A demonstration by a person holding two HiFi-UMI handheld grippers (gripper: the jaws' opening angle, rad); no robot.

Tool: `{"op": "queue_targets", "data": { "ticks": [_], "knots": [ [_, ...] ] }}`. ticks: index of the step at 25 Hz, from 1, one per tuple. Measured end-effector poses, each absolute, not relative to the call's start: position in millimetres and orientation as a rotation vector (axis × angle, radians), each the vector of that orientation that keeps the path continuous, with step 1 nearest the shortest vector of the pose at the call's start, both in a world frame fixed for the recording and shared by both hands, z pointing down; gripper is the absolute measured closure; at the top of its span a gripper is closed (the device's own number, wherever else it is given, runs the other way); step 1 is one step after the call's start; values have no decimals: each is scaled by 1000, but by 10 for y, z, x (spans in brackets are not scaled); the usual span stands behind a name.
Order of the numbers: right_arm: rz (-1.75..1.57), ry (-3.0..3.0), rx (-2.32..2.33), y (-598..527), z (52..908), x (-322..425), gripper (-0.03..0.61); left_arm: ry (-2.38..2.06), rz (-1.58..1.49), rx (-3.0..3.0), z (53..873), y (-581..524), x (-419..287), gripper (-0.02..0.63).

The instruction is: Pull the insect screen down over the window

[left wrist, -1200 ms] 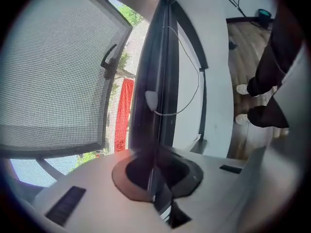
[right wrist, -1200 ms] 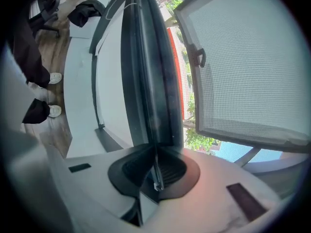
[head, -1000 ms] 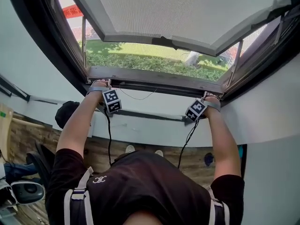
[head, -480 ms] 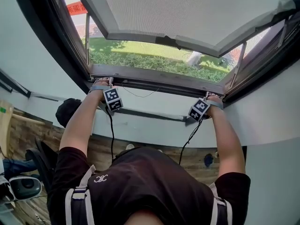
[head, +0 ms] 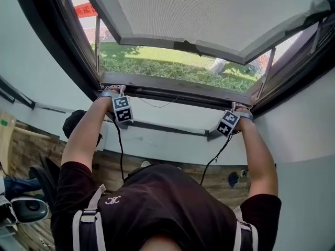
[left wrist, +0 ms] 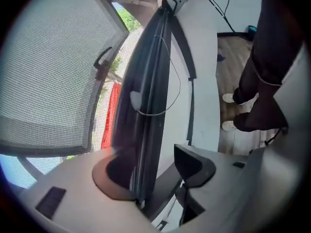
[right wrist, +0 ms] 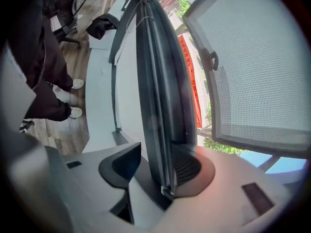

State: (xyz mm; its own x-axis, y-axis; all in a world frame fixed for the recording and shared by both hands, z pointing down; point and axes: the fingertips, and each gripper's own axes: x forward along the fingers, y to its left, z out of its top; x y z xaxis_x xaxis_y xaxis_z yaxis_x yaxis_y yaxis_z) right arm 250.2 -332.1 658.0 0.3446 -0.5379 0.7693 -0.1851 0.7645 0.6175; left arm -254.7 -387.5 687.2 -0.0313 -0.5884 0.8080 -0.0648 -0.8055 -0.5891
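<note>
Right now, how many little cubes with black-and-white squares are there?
2. One cube is by the person's left hand, the other cube is by the right hand. Both are just below the dark bar at the window's bottom edge. None seems hidden.

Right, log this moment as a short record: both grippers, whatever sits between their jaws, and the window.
left gripper: open, jaws have just been opening; dark rail stands between them, not clamped
right gripper: open, jaws have just been opening; dark rail between them, not clamped
dark rail: runs along the bottom edge of the window opening, one gripper near each end
outer sash: swung outward and up, pane looks mesh-textured
outside: grass visible through the opening
</note>
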Motion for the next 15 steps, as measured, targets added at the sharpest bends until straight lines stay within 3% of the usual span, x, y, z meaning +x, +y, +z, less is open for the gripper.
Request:
{"op": "queue_targets", "data": {
  "ticks": [8, 13, 15],
  "knots": [
    [-229, -1192, 723, -3237, 6627, 2452, 367, 693, -1918, -1840, 6911, -3855, -2559, 393],
    [-245, -1165, 813, -3339, 6777, 2457, 305, 721, -1916, -1827, 6970, -3874, -2556, 362],
    [-251, -1179, 825, -3361, 6777, 2466, 316, 718, -1893, -1824, 7019, -3877, -2562, 305]
  ]
}}
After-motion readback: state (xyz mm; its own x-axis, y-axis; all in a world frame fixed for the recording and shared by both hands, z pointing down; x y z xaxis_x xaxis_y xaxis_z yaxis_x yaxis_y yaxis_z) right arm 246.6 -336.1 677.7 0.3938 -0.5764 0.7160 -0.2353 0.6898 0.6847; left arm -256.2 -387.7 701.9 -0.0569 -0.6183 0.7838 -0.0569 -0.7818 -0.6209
